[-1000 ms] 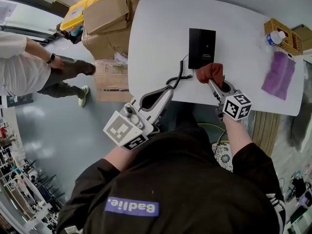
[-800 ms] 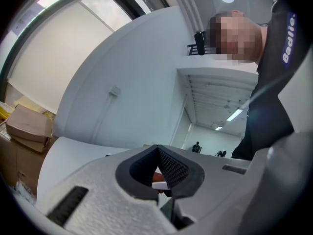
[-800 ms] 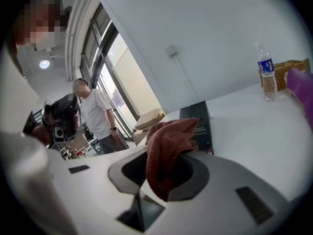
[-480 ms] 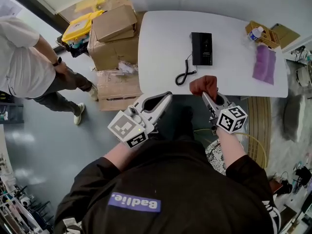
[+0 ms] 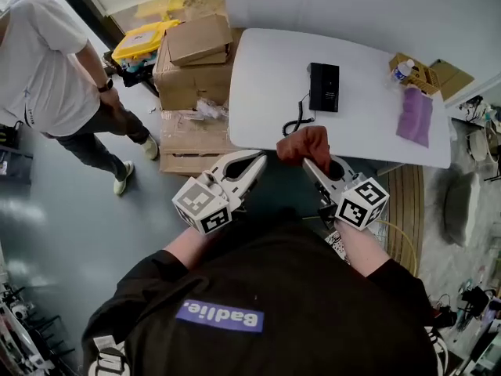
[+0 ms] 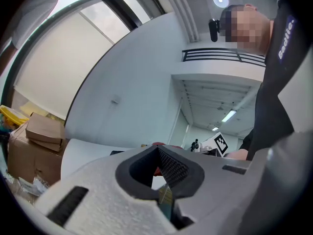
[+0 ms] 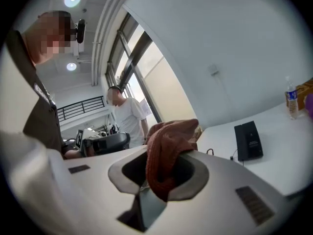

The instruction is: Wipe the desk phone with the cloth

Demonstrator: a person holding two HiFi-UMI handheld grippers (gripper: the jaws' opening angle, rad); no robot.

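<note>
A black desk phone [image 5: 324, 86] lies on the white table [image 5: 258, 84], its coiled cord [image 5: 298, 120] trailing toward the near edge; it also shows in the right gripper view [image 7: 248, 140]. My right gripper [image 5: 304, 157] is shut on a rust-red cloth [image 5: 305, 144], held off the table's near edge, well short of the phone. The cloth [image 7: 166, 151] bunches between the jaws in the right gripper view. My left gripper [image 5: 257, 160] is shut on nothing, beside the right one and below the table edge.
A purple cloth [image 5: 415, 116] lies at the table's right, beside a wicker basket [image 5: 415, 73] with a water bottle [image 5: 402, 70]. Cardboard boxes [image 5: 196, 61] stack left of the table. A person in a white shirt [image 5: 55, 69] stands at far left.
Both grippers have pulled back from the table toward me, the right one carrying the red cloth off the table edge. The phone now lies farther from the cloth.
</note>
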